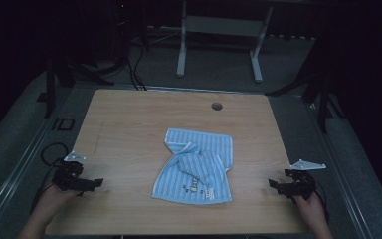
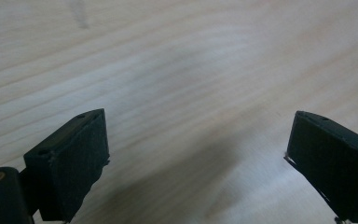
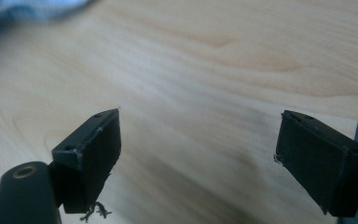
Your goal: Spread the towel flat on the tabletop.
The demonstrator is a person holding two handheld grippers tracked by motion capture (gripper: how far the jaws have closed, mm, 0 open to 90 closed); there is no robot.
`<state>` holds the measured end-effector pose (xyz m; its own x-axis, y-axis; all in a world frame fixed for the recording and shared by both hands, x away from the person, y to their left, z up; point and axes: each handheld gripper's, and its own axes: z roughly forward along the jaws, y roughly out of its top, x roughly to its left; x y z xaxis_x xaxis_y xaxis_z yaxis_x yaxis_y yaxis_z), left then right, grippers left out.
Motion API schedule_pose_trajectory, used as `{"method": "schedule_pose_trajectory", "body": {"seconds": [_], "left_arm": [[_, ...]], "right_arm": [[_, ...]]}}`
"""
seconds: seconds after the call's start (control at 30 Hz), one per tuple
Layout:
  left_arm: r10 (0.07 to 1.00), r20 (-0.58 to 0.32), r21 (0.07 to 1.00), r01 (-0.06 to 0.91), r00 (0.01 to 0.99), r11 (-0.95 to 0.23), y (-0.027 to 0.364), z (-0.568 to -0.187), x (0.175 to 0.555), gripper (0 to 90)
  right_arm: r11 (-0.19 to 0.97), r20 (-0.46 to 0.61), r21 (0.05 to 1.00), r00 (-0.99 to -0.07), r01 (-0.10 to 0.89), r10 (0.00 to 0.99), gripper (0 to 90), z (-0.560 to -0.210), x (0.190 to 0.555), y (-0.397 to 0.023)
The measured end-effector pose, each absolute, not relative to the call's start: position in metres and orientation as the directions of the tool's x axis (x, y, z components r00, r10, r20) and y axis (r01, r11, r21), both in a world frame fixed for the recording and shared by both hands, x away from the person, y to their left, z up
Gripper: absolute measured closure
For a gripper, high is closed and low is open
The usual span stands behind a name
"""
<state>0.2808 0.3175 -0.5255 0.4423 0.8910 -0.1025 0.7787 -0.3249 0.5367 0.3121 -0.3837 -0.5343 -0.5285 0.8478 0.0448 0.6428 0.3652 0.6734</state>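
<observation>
towel [image 1: 195, 167]: crumpled mid-table | blurred, likely it, in right gripper view | both tools wide, empty

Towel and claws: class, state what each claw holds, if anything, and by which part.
Nothing is held. The left claw and right claw are open over bare table, apart from the blue striped towel.

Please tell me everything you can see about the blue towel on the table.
The towel is light blue with thin pale stripes and looks like soft terry cloth. It lies crumpled in the middle of the wooden table: one corner is folded over, making a ridge across it. A small dark print sits near its front edge. Nothing touches it except the table; both grippers are apart from it.
</observation>
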Motion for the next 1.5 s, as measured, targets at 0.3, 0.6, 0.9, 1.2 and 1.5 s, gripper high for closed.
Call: {"method": "schedule_pose_trajectory", "body": {"seconds": [0.3, 0.6, 0.9, 1.2, 1.5], "left_arm": [[0.839, -0.055, 0.441, 0.767, 0.541, -0.465, 0.309, -0.513, 0.281, 5.6], [0.799, -0.019, 0.314, 0.762, 0.601, -0.565, 0.305, -0.510, 0.280, 5.6], [0.758, 0.009, 0.224, 0.737, 0.653, -0.637, 0.290, -0.506, 0.288, 5.6], [0.729, -0.001, 0.217, 0.711, 0.685, -0.668, 0.268, -0.505, 0.297, 5.6], [0.673, -0.013, 0.270, 0.650, 0.740, -0.710, 0.225, -0.487, 0.310, 5.6]], "right_arm": [[0.546, -0.016, 0.523, -0.632, 0.655, 0.774, 13.7, -0.522, 0.318, -0.366], [0.641, 0.004, 0.365, -0.690, 0.675, 0.724, 13.7, -0.516, 0.328, -0.347], [0.743, 0.022, 0.109, -0.748, 0.661, 0.663, 13.9, -0.511, 0.338, -0.322], [0.758, 0.056, 0.076, -0.761, 0.648, 0.646, 13.8, -0.506, 0.342, -0.314], [0.771, 0.088, 0.175, -0.789, 0.613, 0.608, 13.7, -0.505, 0.344, -0.302]]}}
